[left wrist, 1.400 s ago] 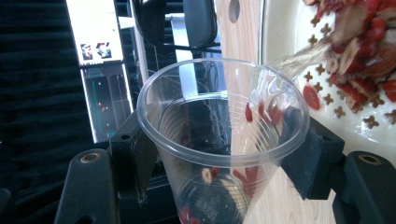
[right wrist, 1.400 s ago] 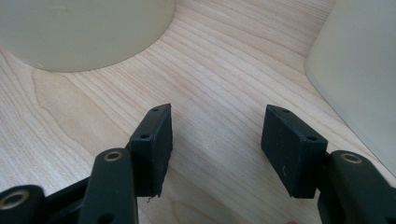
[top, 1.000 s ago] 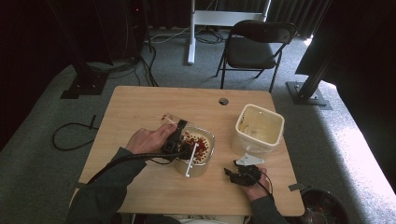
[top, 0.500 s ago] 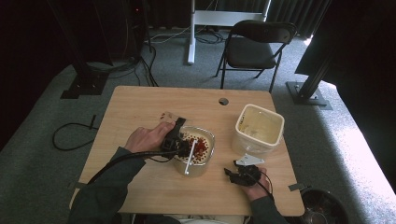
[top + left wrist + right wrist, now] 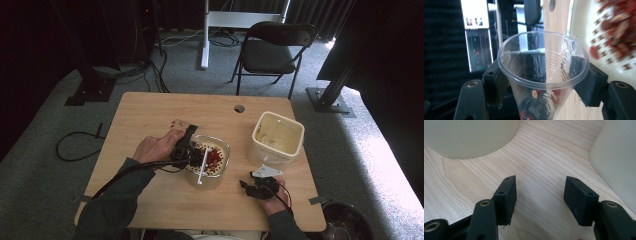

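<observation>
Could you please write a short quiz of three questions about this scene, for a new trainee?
1. True or false: the left gripper is shut on a clear plastic cup.
2. What is between the jaws of the right gripper?
A. a spoon
B. nothing, only the wooden table shows there
C. a lid
3. Fill in: in the high view, the left gripper holds the cup over the container with red and brown ______ in it, while the other container looks nearly empty.

Key:
1. True. The pads press on both sides of the cup, just under its rim.
2. B
3. pieces (small bits; what they are cannot be told).
</observation>
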{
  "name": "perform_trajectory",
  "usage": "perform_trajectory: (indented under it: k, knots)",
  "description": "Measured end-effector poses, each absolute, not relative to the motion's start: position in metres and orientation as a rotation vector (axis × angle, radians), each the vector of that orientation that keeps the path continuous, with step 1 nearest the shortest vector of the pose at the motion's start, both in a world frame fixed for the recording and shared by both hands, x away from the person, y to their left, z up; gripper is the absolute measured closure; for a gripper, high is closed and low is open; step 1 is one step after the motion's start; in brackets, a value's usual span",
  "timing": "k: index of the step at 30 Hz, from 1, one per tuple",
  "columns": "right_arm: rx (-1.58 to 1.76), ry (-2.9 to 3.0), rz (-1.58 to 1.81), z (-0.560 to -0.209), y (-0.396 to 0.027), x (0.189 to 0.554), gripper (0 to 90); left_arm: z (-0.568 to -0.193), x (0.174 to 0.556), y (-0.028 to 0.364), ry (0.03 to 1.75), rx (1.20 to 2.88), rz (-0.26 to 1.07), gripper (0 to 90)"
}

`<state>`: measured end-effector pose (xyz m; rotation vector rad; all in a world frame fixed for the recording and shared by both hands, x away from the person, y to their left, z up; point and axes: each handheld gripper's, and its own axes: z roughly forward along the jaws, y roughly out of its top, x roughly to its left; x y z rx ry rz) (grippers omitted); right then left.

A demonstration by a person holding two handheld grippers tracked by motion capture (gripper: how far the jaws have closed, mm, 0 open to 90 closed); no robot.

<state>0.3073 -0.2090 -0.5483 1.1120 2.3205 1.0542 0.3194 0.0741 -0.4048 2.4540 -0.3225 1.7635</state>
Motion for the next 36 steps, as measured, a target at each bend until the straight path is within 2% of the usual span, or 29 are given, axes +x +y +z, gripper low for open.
perform_trajectory:
  k: [5,12,14,18,21,22,25,29,33,36]
  knots:
    - [1.113,2.323,1.056,-0.548,-0.209,0.308,42.9,-0.407,0.317,0.073,-0.364,2.46,1.75,34.9]
    - [1.112,2.322,1.056,-0.548,-0.209,0.307,43.0,-0.399,0.318,0.077,-0.28,2.439,1.726,34.9]
    - [1.113,2.322,1.057,-0.548,-0.209,0.308,42.9,-0.406,0.313,0.071,-0.384,2.458,1.725,34.9]
    - [1.111,2.321,1.055,-0.548,-0.208,0.307,43.0,-0.402,0.323,0.076,-0.255,2.445,1.708,34.9]
    - [1.11,2.324,1.058,-0.548,-0.208,0.307,42.9,-0.401,0.318,0.077,-0.316,2.441,1.733,34.9]
    - [1.109,2.325,1.057,-0.548,-0.208,0.307,42.9,-0.398,0.319,0.078,-0.27,2.429,1.727,34.9]
    - [1.108,2.324,1.056,-0.548,-0.208,0.307,42.9,-0.399,0.319,0.077,-0.301,2.437,1.714,34.9]
    - [1.108,2.324,1.055,-0.548,-0.208,0.307,42.9,-0.399,0.319,0.077,-0.261,2.423,1.698,34.9]
    - [1.109,2.324,1.056,-0.548,-0.208,0.307,42.9,-0.395,0.318,0.077,-0.227,2.406,1.658,34.9]
    - [1.109,2.324,1.056,-0.548,-0.208,0.307,42.9,-0.392,0.32,0.078,-0.191,2.4,1.581,34.8]
